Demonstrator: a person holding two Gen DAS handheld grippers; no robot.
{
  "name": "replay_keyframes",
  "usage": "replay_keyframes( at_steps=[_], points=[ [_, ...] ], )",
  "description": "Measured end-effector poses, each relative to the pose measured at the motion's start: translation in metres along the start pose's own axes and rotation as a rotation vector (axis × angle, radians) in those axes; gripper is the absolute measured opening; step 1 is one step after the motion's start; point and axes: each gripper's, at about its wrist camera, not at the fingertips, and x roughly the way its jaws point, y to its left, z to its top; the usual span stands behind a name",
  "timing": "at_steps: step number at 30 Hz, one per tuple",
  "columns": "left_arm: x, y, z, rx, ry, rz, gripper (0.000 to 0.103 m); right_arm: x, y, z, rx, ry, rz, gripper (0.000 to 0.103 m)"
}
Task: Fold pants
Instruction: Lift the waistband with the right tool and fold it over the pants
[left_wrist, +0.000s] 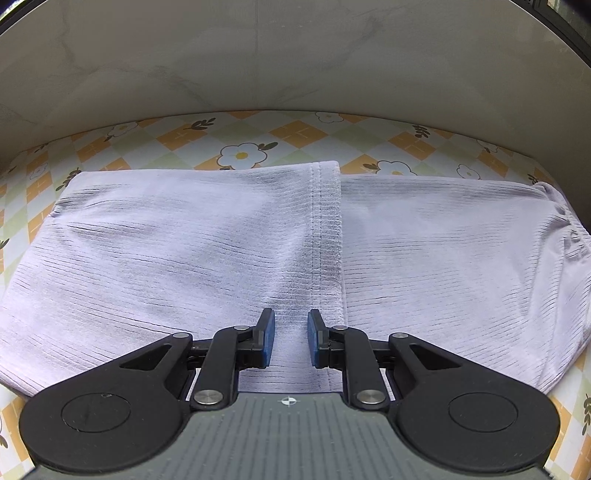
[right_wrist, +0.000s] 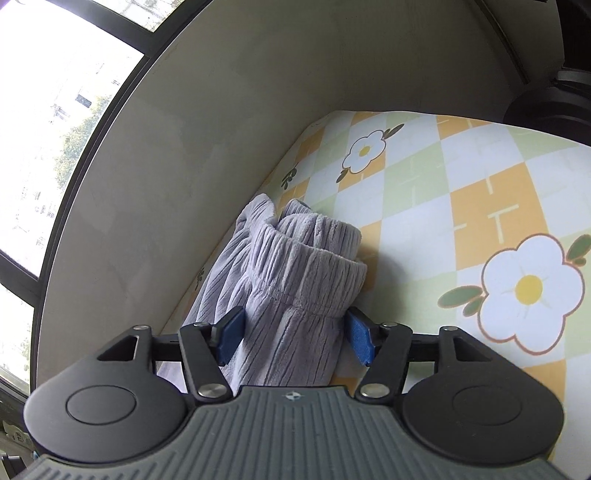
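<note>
Lilac ribbed pants (left_wrist: 184, 240) lie folded flat on the flowered tablecloth (left_wrist: 295, 133). A leg's hem (left_wrist: 327, 229) lies across the middle, and the gathered waistband (left_wrist: 554, 206) is at the right end. My left gripper (left_wrist: 290, 321) hovers low over the hem near the front edge. A narrow gap shows between its blue pads, with only flat cloth seen below them. In the right wrist view the elastic waistband (right_wrist: 310, 251) bunches up between the spread jaws of my right gripper (right_wrist: 295, 325). The right pad (right_wrist: 360, 336) stands clear of the cloth, and the left pad (right_wrist: 231, 332) is at its edge.
A grey wall (left_wrist: 258, 55) rises right behind the table's far edge. A window (right_wrist: 55, 110) lies to the left in the right wrist view. A dark round object (right_wrist: 546, 99) stands at the far right corner. Bare tablecloth (right_wrist: 461, 184) stretches right of the waistband.
</note>
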Motion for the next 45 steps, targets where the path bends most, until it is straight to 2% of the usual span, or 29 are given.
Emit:
replay_keyframes(
  at_steps=[4, 7, 9, 12, 16, 21, 22, 24, 25, 27, 29, 33, 36, 41, 45],
  points=[
    [0.006, -0.005, 0.002, -0.004, -0.001, 0.015, 0.02, 0.01, 0.0, 0.006, 0.0, 0.004, 0.016, 0.064],
    [0.005, -0.008, 0.0, -0.02, -0.002, 0.019, 0.02, 0.013, -0.002, 0.008, 0.03, 0.003, 0.04, 0.069],
    [0.006, -0.009, -0.001, -0.021, -0.005, 0.023, 0.02, 0.015, 0.001, 0.008, 0.022, 0.004, 0.052, 0.077],
    [0.004, -0.011, -0.004, -0.017, -0.01, 0.035, 0.02, 0.02, 0.006, 0.008, 0.0, 0.01, 0.047, 0.084],
    [0.001, -0.014, -0.005, -0.009, -0.016, 0.049, 0.02, 0.031, 0.009, 0.013, -0.003, 0.01, 0.05, 0.084],
    [0.0, -0.015, -0.006, -0.016, -0.018, 0.048, 0.02, 0.046, 0.014, 0.02, -0.009, -0.036, 0.012, 0.083],
    [0.001, -0.014, -0.006, -0.02, -0.018, 0.048, 0.02, 0.05, 0.014, 0.022, -0.006, -0.044, 0.005, 0.082],
    [0.0, -0.014, -0.007, -0.021, -0.017, 0.052, 0.02, 0.056, 0.015, 0.025, -0.006, -0.047, -0.028, 0.061],
    [0.0, -0.014, -0.007, -0.019, -0.017, 0.055, 0.02, 0.059, 0.014, 0.027, -0.006, -0.035, -0.037, 0.056],
    [0.001, -0.014, -0.007, -0.02, -0.016, 0.059, 0.02, 0.058, 0.014, 0.029, -0.007, -0.027, -0.033, 0.038],
    [0.001, -0.014, -0.005, -0.029, -0.012, 0.06, 0.02, 0.048, 0.015, 0.031, -0.021, -0.038, -0.024, 0.034],
    [0.004, -0.019, -0.003, -0.03, -0.012, 0.038, 0.02, 0.019, 0.019, 0.04, -0.045, -0.098, -0.003, 0.032],
    [0.006, -0.032, 0.001, -0.003, -0.013, 0.003, 0.02, 0.0, 0.024, 0.048, -0.089, -0.146, -0.02, 0.032],
    [0.012, -0.054, 0.005, 0.031, -0.022, -0.009, 0.02, -0.008, 0.013, 0.056, -0.093, -0.113, -0.099, 0.032],
    [0.013, -0.044, 0.01, -0.016, -0.007, -0.058, 0.022, -0.021, 0.038, 0.056, -0.166, -0.123, -0.089, 0.032]
  ],
)
